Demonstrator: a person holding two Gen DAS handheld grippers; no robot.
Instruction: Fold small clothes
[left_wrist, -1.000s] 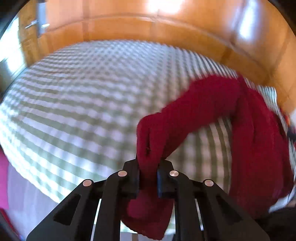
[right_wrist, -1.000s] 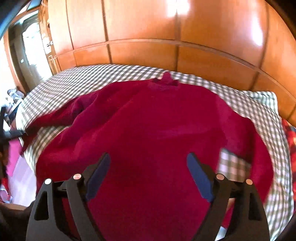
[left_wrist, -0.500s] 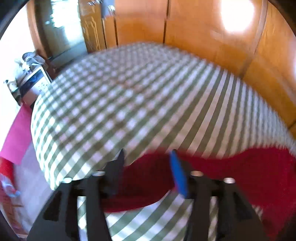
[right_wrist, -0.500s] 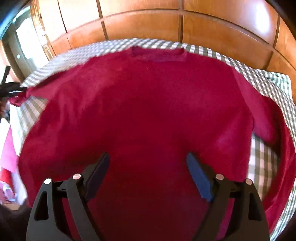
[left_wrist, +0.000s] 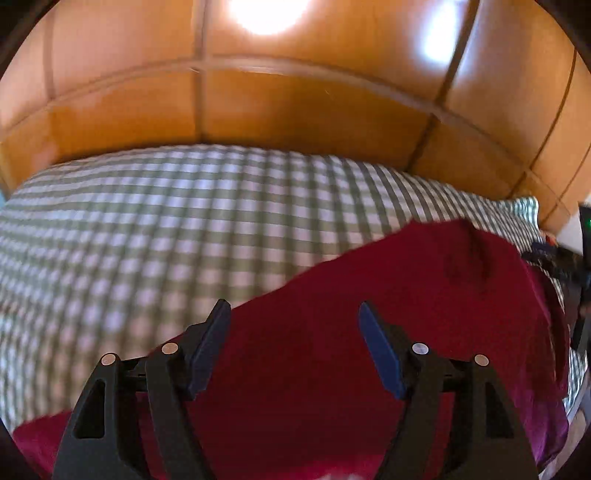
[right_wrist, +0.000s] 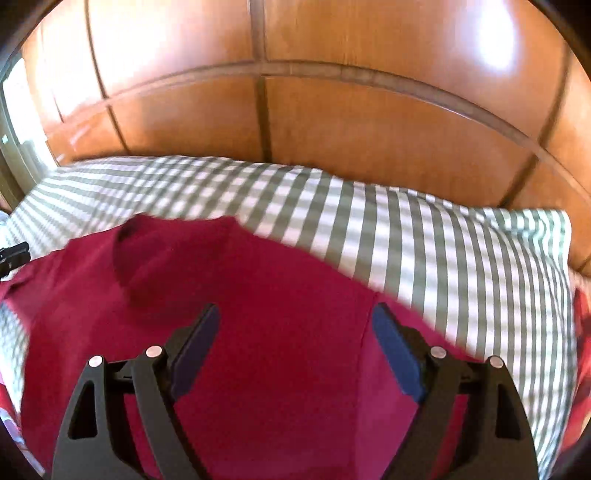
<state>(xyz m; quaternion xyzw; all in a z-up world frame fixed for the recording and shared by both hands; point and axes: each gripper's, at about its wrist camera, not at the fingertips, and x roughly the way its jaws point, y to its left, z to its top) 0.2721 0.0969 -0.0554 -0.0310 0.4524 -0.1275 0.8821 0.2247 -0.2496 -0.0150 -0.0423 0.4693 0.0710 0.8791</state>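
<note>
A dark red sweater (left_wrist: 424, 314) lies spread on the green-and-white checked bedspread (left_wrist: 166, 229). In the right wrist view its round collar (right_wrist: 173, 236) points toward the wooden wall. My left gripper (left_wrist: 293, 314) hovers over the sweater's left part. Its jaws are opening, and only flat fabric shows below the blue pads (left_wrist: 380, 350). My right gripper (right_wrist: 295, 317) stands open above the sweater (right_wrist: 277, 369) just below the collar, with nothing between its fingers. The near hem is hidden behind both grippers.
Glossy orange wooden panels (right_wrist: 332, 129) rise right behind the bed. A checked pillow corner (right_wrist: 528, 229) lies at the far right. Bare bedspread (right_wrist: 443, 258) stretches right of the sweater and to its left in the left wrist view.
My left gripper let go of the red sleeve, opened, and swung across to above the sweater. My right gripper stayed open and moved up toward the collar. The sweater now lies flatter.
</note>
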